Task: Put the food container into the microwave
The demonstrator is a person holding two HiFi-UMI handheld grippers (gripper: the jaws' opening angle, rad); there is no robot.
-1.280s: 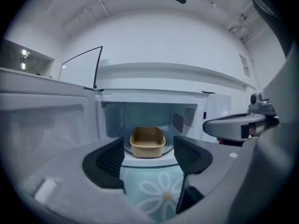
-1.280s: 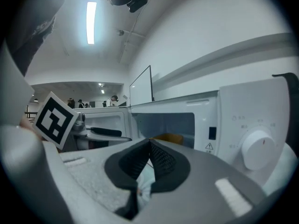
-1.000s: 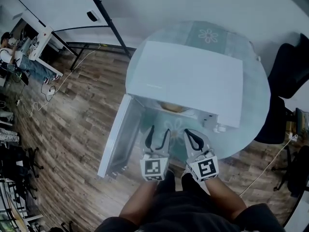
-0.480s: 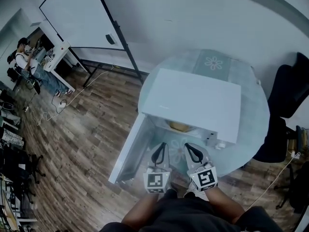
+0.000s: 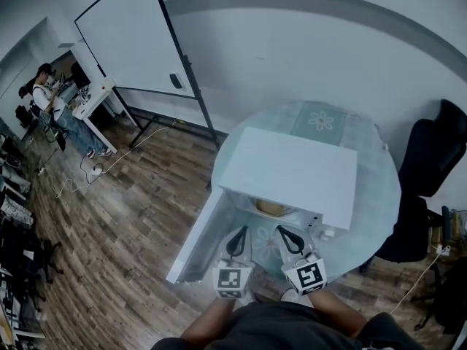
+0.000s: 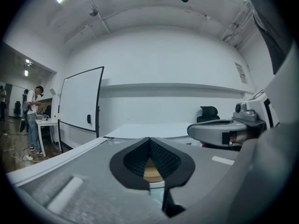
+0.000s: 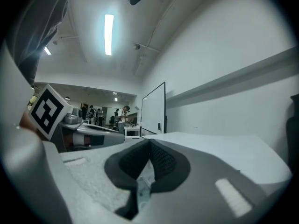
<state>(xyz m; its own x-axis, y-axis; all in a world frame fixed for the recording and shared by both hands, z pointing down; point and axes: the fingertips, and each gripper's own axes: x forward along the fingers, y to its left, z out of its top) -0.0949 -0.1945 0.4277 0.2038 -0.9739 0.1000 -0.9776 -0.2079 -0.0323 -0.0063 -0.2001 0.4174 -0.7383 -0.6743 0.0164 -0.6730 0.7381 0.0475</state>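
A: Where is the food container?

B: The shallow, round, tan-filled food container (image 5: 271,208) sits inside the white box-shaped microwave (image 5: 292,168), on the cavity floor just behind the opening. The microwave stands on the round glass surface (image 5: 379,188), with its white door (image 5: 195,238) swung wide to the left.

A: And the grippers?

B: Both hang in front of the opening, apart from the container. The left gripper (image 5: 241,230) has its jaws together with nothing between them. A patch of tan shows only through the gap behind its pads. The right gripper (image 5: 279,230) is likewise closed and empty.

A: How would the container handle if it needed shifting?

B: I'd judge it light and thin-walled, probably plastic. It would likely flex under a hard squeeze and could slide on the smooth cavity floor. Whether it has a lid I cannot tell. I'd take the rim at opposite sides, one gripper each, with a gentle pinch. I'd keep it level so nothing spills.

A: What's left?

B: Placement looks done, and the open door seems the only thing remaining.
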